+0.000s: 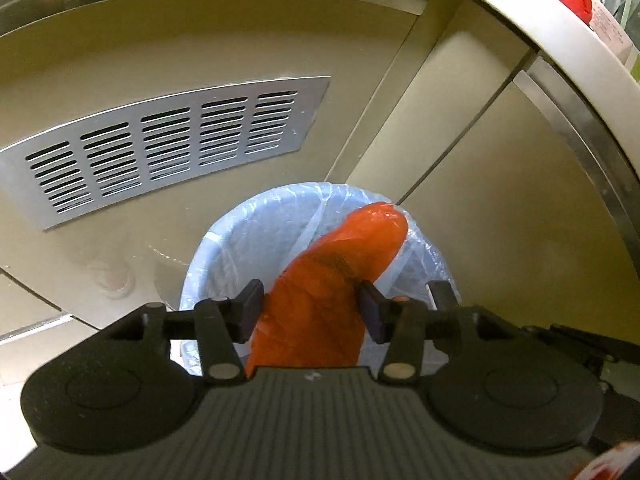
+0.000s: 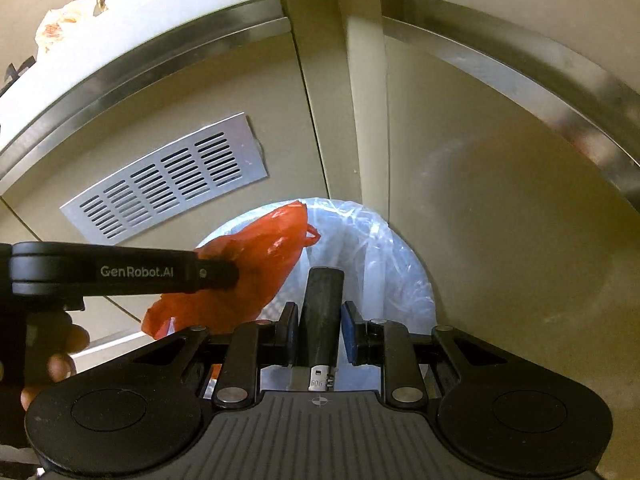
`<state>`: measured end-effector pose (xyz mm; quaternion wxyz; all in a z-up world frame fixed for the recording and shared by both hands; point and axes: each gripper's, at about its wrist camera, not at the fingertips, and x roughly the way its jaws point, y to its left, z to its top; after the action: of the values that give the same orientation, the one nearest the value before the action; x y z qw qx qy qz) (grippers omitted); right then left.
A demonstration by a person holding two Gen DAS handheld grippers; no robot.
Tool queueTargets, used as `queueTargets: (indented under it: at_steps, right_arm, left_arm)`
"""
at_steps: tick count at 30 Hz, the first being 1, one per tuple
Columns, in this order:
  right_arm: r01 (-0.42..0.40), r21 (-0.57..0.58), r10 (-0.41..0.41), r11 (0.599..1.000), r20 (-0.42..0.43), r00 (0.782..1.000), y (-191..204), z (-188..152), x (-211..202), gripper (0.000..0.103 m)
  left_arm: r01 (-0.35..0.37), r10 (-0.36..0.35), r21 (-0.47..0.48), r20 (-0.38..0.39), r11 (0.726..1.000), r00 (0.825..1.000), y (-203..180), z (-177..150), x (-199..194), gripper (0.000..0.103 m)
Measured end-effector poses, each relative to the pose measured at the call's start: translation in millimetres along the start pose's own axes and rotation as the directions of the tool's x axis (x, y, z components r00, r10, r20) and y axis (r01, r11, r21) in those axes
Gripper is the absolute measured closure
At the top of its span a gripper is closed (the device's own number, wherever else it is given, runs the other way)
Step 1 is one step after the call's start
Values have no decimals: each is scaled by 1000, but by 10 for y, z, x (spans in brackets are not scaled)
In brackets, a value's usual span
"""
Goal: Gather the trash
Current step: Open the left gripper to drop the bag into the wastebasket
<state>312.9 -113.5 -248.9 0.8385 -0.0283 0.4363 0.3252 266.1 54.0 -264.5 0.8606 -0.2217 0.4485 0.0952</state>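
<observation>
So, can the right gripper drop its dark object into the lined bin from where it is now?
Probably yes. The right gripper holds the dark object directly above the lined bin, whose opening looks free below it; the orange bag hangs to the left.

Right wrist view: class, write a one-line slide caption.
Right gripper holds a dark cylinder over the lined bin; left gripper brings an orange bag.
</observation>
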Motion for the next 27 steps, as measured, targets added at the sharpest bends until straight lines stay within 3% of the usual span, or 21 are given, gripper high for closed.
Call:
queueTargets:
  at_steps: [8, 11, 27]
  right_arm:
    - [-5, 11, 5, 1000, -7, 1000, -21, 6, -2, 79]
    - [-1, 14, 1, 1000, -10, 1000, -20, -2, 4, 79]
    - [-6, 24, 6, 1000, 6, 1000, 46, -9, 68, 79]
  left_arm:
    - [-3, 3, 35, -8, 999, 1000, -15, 4, -50, 50]
    - [3, -2, 32, -10, 999, 1000, -16, 13, -27, 41]
    - [-56, 55, 59, 17, 997, 998, 85, -22, -384, 41]
